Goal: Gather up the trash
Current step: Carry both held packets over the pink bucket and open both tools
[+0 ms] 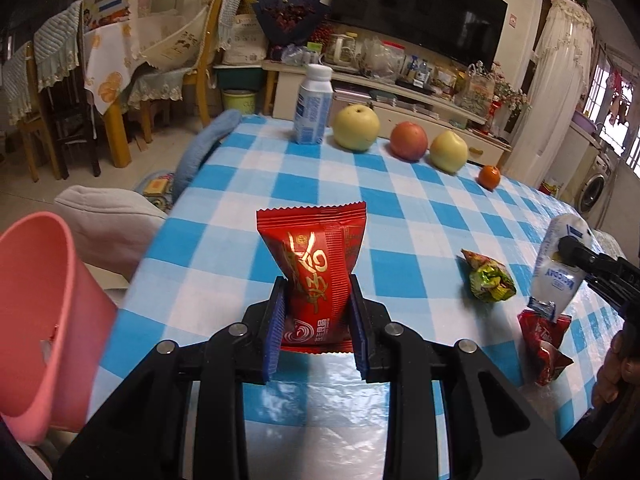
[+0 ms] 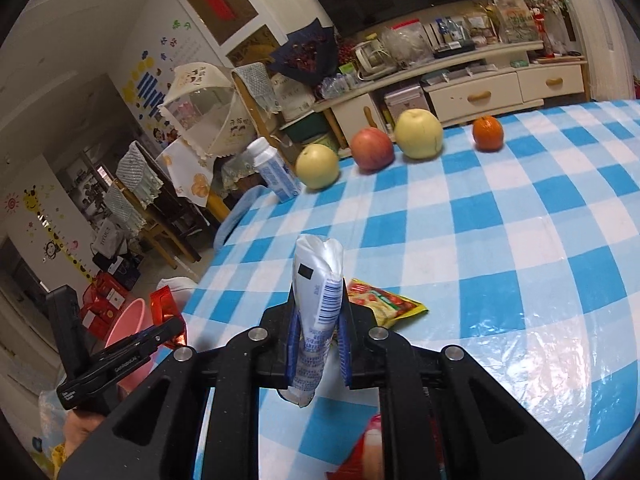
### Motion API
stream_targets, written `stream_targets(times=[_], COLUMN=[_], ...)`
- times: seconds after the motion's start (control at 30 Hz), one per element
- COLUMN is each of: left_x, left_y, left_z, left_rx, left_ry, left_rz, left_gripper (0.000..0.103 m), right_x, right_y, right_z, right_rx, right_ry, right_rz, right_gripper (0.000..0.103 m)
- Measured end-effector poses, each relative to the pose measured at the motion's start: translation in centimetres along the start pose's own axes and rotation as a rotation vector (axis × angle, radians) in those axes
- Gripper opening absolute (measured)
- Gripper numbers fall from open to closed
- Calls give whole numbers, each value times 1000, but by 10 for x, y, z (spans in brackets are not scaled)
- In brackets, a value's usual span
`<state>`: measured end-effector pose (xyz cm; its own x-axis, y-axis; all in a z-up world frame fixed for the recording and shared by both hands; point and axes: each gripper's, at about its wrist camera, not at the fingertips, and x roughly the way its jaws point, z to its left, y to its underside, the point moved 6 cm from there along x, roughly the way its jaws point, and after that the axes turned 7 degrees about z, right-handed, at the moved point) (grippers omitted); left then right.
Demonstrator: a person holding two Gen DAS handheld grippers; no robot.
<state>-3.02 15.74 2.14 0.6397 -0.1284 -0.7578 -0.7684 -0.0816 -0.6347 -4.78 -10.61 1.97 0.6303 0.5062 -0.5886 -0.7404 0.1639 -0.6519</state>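
The left gripper (image 1: 318, 312) is clamped on a red foil snack packet with gold lettering (image 1: 316, 268), its blue ribbed pads (image 1: 275, 332) pressing the packet's lower half from both sides so that the crimped top stands upright above the desk covered in a blue-and-white checked plastic cloth (image 1: 400, 208). To the left of that gripper, off the near-left edge of the desk, a pink plastic bin (image 1: 44, 320) shows its open mouth tilted toward the camera. The right gripper (image 2: 318, 344) is closed on a crumpled white plastic pouch with blue print and a barcode (image 2: 318, 300), which sticks up between the pads and hangs a little below them (in the left wrist view the same pouch (image 1: 560, 256) appears at the right edge, lifted clear of the cloth). On the desk just beyond the right gripper lies a flattened yellow-green snack wrapper (image 2: 384, 300), and near the right edge in the left wrist view a crumpled dark red wrapper (image 1: 546, 340) rests just under the raised pouch; whether the two touch cannot be told. Along the far side of the desk stand a white and blue plastic bottle (image 1: 314, 108), a pale yellow pear (image 1: 356, 128), a red apple (image 1: 409, 141), a second yellow pear (image 1: 449, 150) and a small orange tangerine (image 1: 489, 177), in a row from left to right, well apart from the wrappers.
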Motion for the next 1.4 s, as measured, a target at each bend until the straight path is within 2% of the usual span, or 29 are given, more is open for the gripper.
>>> stream_targets(times=[0.37, 0.63, 1.07, 1.4], left_x=[-26, -42, -74, -87], left_y=[-9, -12, -13, -9], left_z=[35, 60, 125, 181], left_rx=[-11, -39, -155, -255], left_ry=[-102, -141, -227, -338], left_rz=[-67, -112, -176, -186], left_gripper=[31, 31, 31, 31], right_x=[2, 15, 54, 88], right_y=[0, 7, 27, 36], right_z=[60, 109, 208, 284], right_rx=[-72, -140, -259, -357], right_ry=[-49, -84, -185, -262], right_rz=[5, 32, 104, 147], right_gripper=[17, 17, 17, 17])
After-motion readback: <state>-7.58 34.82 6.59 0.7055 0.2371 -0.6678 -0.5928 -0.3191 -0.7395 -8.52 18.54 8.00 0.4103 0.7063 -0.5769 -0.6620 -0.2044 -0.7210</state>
